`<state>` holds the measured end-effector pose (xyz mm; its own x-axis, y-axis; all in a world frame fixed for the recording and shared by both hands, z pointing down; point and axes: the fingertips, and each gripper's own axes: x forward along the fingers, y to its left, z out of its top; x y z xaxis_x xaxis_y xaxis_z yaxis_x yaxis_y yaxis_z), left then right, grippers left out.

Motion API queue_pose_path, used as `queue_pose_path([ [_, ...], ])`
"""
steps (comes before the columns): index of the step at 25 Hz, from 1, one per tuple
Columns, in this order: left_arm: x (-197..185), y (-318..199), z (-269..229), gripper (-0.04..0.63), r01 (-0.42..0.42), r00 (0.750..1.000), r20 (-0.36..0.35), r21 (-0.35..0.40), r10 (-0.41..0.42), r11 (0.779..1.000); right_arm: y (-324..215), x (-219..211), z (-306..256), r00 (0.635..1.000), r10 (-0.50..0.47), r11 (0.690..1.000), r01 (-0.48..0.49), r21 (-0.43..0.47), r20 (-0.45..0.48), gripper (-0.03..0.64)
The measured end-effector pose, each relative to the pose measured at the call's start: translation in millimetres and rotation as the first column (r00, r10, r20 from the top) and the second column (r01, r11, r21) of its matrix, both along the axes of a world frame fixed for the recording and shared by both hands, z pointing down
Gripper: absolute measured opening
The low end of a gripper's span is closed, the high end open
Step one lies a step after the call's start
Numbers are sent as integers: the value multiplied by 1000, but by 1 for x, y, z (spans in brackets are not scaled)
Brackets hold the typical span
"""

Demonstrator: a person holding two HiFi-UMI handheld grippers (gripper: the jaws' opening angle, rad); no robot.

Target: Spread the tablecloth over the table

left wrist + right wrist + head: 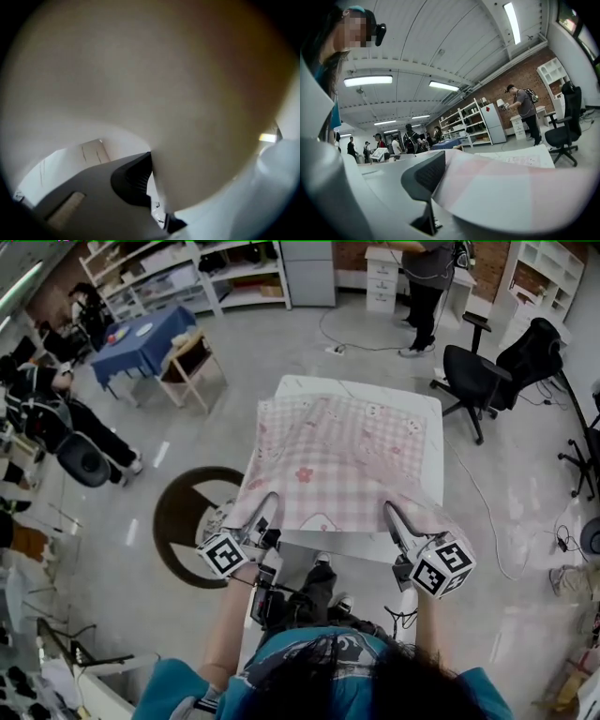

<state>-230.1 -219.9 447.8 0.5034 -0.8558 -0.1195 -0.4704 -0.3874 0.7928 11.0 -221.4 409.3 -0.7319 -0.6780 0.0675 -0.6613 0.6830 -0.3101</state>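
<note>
Nearest the head camera, at 6 o'clock, are dark hair [375, 688] and teal shoulders [178, 690], and from them both forearms reach to the near edge of the white surface [361, 388]. The pink checked tablecloth [328, 460] lies over most of that surface. Its two near corners are held just off the edge, one at 7 o'clock in the left gripper [265, 507] and one at 5 o'clock in the right gripper [390, 512]. A bare strip shows at the 12 o'clock end and along the 3 o'clock side, and the far half is rumpled. I judge this to be the settling step: the cloth is across, but the near hem is not yet set down.

The left jaws are pinched almost fully together on the cloth. That gripper's view is nearly all fabric, hanging over the lens and running down against the one dark pad [133, 180] I can see. The right jaws are partway closed, with a thicker fold of the pink check lying against the dark pad [426, 176]. The other jaw is buried under cloth. I read that as a grip, not a loose drape.

Next, I think, both corners should be levelled and the cloth eased toward 3 o'clock to cover the bare side. After that, both jaws can let go. If I pull too far toward me, the 12 o'clock end will uncover more.
</note>
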Motion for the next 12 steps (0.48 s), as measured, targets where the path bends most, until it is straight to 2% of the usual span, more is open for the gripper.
queue_pose_path([
  [3,6,1,22,26,-28,999,-43,-42,26,999,5,5,22,997,12,995,-5,-96,71,64],
  [6,15,3,37,29,-81,983,-169,-82,67,993,14,4,41,996,34,988,-21,-152,85,63],
  [7,15,4,42,29,-93,979,-190,-90,75,992,15,2,47,996,38,985,-23,-169,85,61],
  [8,13,4,49,31,-91,983,-169,-107,72,990,14,0,54,995,41,981,-23,-191,90,60],
  [9,8,2,60,31,-72,994,-87,-139,60,988,12,-1,60,994,45,976,-22,-217,100,58],
  [10,3,0,74,34,-45,998,33,-175,51,984,9,-1,66,993,50,970,-22,-243,111,57],
  [11,3,-4,85,46,-31,991,124,-198,56,980,6,2,72,991,57,964,-24,-264,120,48],
  [12,7,-8,92,54,-33,985,161,-209,68,977,3,5,76,990,65,960,-27,-279,127,48],
])
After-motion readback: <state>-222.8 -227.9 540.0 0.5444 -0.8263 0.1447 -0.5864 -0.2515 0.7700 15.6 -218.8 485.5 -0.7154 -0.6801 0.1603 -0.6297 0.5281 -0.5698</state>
